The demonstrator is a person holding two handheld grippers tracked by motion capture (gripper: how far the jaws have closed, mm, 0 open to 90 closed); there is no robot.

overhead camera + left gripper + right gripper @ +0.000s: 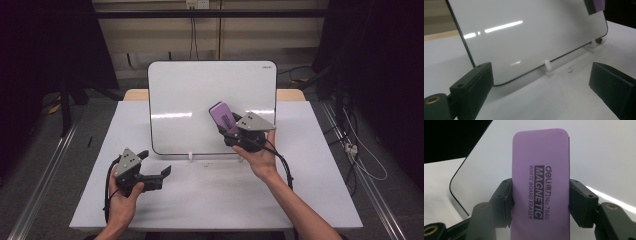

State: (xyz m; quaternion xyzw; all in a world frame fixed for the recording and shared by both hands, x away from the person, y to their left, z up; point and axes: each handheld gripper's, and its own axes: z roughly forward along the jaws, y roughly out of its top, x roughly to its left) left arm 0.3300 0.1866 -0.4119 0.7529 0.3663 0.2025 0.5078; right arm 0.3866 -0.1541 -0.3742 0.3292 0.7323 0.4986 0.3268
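A white whiteboard point(200, 95) stands upright on small white feet at the middle of the table. My right gripper point(231, 131) is shut on a purple magnetic whiteboard eraser point(224, 117), held in front of the board's lower right part. In the right gripper view the eraser point(540, 192) stands lengthwise between the two black pads, with the board point(604, 150) behind it. My left gripper point(155, 162) is open with nothing between its fingers, low over the table in front of the board's lower left corner. The left gripper view has the board point(524, 32) ahead and a corner of the eraser point(596, 6) at top right.
The white table point(210, 200) has bare surface in front of the board and on both sides. A small dark speck point(569, 71) lies near a board foot point(547, 67). Cables trail on the floor at the right point(360, 155).
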